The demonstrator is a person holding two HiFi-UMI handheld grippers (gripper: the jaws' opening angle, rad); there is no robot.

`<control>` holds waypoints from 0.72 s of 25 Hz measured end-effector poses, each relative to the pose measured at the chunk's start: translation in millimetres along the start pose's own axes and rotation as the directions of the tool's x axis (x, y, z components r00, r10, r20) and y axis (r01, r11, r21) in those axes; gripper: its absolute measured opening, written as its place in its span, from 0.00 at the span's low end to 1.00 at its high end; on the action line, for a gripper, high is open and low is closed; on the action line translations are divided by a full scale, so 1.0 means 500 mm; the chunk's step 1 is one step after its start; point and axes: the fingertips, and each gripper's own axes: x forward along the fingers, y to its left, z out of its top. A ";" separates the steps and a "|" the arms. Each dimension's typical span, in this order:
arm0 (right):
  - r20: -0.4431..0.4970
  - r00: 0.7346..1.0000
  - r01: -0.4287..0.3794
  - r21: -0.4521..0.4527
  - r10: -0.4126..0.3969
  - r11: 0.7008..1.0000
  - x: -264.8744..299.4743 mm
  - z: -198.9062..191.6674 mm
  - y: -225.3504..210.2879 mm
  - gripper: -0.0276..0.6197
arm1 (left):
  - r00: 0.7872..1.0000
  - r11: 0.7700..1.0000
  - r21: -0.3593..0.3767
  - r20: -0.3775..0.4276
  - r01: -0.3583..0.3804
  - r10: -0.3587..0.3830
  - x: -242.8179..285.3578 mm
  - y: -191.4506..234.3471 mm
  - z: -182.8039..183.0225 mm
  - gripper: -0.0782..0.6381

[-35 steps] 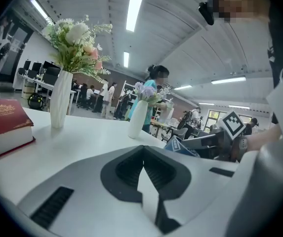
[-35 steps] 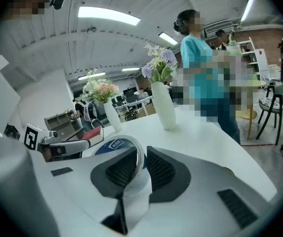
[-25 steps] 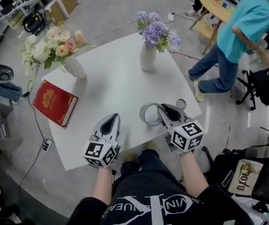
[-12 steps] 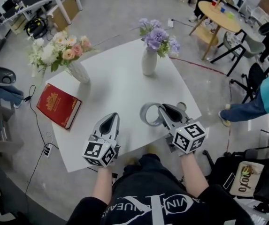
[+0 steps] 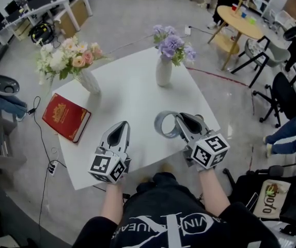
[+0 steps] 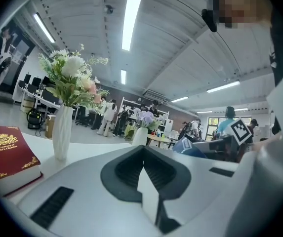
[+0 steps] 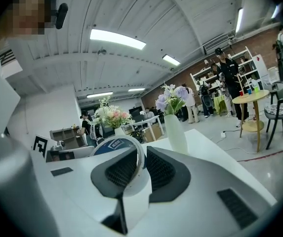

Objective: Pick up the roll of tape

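Observation:
The roll of tape (image 5: 158, 124) is a grey ring, held on edge over the near right part of the white table (image 5: 132, 94). My right gripper (image 5: 175, 121) is shut on its rim. In the right gripper view the roll of tape (image 7: 115, 141) stands between the dark pads (image 7: 161, 171), and the right gripper (image 7: 142, 156) pinches one wall of the ring. My left gripper (image 5: 122, 124) hovers to the left of the roll, apart from it. In the left gripper view its jaws meet, and the left gripper (image 6: 143, 150) holds nothing.
A red book (image 5: 66, 117) lies at the table's left edge. A white vase of pink and white flowers (image 5: 88, 79) stands behind it, and a vase of purple flowers (image 5: 163, 71) at the far middle. A round wooden side table (image 5: 239, 15) and black chairs (image 5: 282, 94) stand to the right.
Both grippers have risen a little, and the roll of tape has gone up with the right one. A person in a teal shirt has walked off towards the right edge.

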 end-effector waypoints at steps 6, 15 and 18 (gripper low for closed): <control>0.024 1.000 -0.015 -0.003 0.015 1.000 -0.009 0.018 0.004 0.15 | 1.000 1.000 0.016 0.014 -0.003 0.003 -0.004 -0.009 0.015 0.11; 0.058 0.998 -0.032 0.018 0.030 0.999 -0.011 0.038 0.004 0.15 | 0.999 1.000 0.025 0.031 -0.012 0.011 -0.004 -0.011 0.031 0.11; 0.067 0.997 -0.039 0.017 0.038 0.999 -0.012 0.045 0.005 0.15 | 0.999 0.999 0.028 0.037 -0.018 0.017 -0.005 -0.011 0.037 0.11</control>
